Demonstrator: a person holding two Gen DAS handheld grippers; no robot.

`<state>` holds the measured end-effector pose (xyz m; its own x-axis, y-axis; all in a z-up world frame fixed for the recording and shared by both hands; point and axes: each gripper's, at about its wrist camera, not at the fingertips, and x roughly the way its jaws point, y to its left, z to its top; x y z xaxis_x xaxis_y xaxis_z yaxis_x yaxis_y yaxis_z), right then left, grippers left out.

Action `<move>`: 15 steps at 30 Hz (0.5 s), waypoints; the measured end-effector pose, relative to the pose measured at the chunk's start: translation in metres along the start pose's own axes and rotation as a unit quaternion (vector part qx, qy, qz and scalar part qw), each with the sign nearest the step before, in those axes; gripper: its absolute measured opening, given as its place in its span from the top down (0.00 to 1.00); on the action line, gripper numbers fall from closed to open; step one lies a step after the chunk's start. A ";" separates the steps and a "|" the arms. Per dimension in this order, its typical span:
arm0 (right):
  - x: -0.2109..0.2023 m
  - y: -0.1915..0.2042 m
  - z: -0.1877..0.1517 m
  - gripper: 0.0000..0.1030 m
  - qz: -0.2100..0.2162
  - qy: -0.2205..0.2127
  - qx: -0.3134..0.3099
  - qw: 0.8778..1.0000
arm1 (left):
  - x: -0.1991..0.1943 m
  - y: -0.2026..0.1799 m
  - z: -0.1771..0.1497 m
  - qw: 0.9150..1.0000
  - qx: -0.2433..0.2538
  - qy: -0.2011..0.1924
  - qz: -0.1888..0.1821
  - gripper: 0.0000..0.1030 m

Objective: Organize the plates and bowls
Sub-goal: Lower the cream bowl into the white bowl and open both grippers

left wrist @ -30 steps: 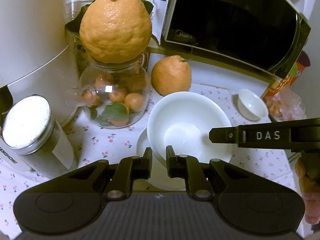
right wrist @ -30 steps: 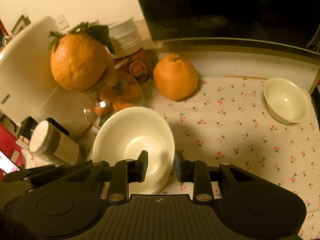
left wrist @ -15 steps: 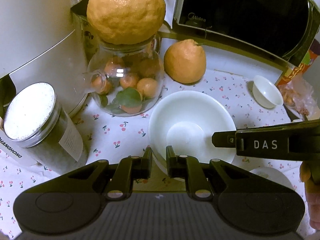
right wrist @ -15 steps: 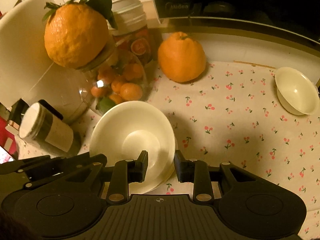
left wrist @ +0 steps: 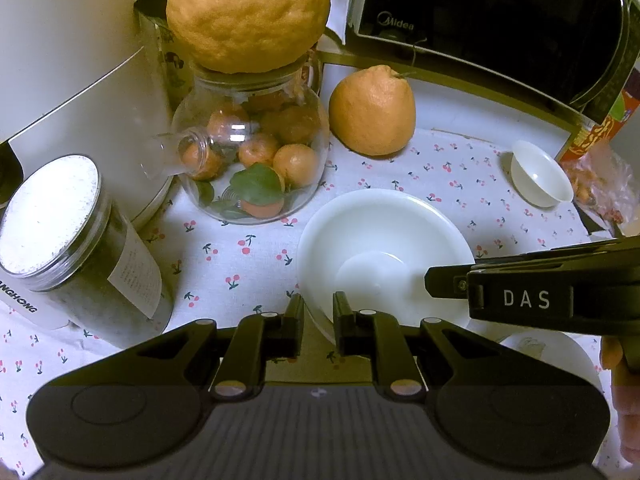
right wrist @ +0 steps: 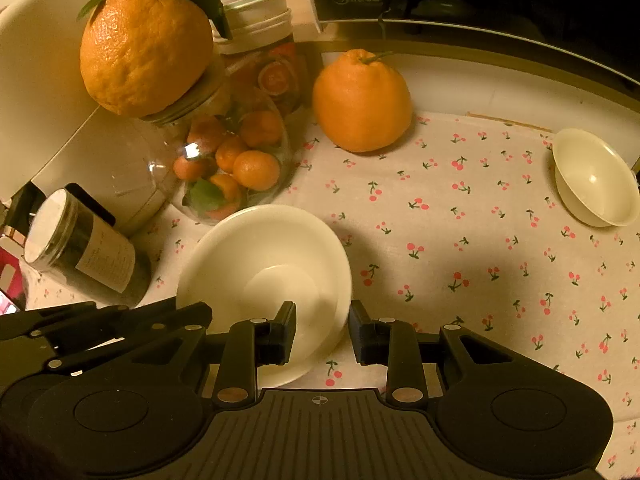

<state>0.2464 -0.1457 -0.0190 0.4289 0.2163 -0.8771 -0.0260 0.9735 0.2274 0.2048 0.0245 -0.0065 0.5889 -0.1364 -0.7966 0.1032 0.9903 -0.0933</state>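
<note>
A large white bowl (left wrist: 384,256) is gripped at its near rim by my left gripper (left wrist: 318,320), held over the cherry-print cloth. The same bowl (right wrist: 264,264) shows in the right wrist view, above a white plate (right wrist: 320,356). My right gripper (right wrist: 322,332) is open, its jaws astride the near right rim of bowl and plate; it also shows in the left wrist view (left wrist: 440,280). A small white bowl (left wrist: 540,174) sits at the far right, also seen in the right wrist view (right wrist: 596,178). Another white dish (left wrist: 552,352) peeks out under the right gripper.
A glass jar of small oranges (left wrist: 252,160) topped by a big citrus (left wrist: 248,12) stands at left. A dark lidded jar (left wrist: 76,248) and a white appliance (left wrist: 68,60) are further left. A loose orange (left wrist: 372,110) and a microwave (left wrist: 500,32) are behind.
Both grippers have pulled back and risen, so the scene has slid away. The left gripper has carried the large bowl with it, off the plate. The right jaws stay open.
</note>
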 end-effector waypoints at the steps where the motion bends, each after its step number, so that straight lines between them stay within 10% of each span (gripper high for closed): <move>1: 0.000 0.000 0.000 0.72 0.000 0.000 0.000 1.000 | 0.000 0.000 0.000 1.000 0.000 0.000 0.000 0.87; 15: -0.001 -0.010 0.001 0.54 0.010 0.008 0.031 0.999 | -0.001 0.004 0.003 1.000 -0.025 -0.004 0.006 0.64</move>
<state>0.2471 -0.1556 -0.0194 0.4142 0.2370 -0.8788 0.0222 0.9626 0.2701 0.2069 0.0283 -0.0038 0.5966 -0.1255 -0.7926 0.0564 0.9918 -0.1145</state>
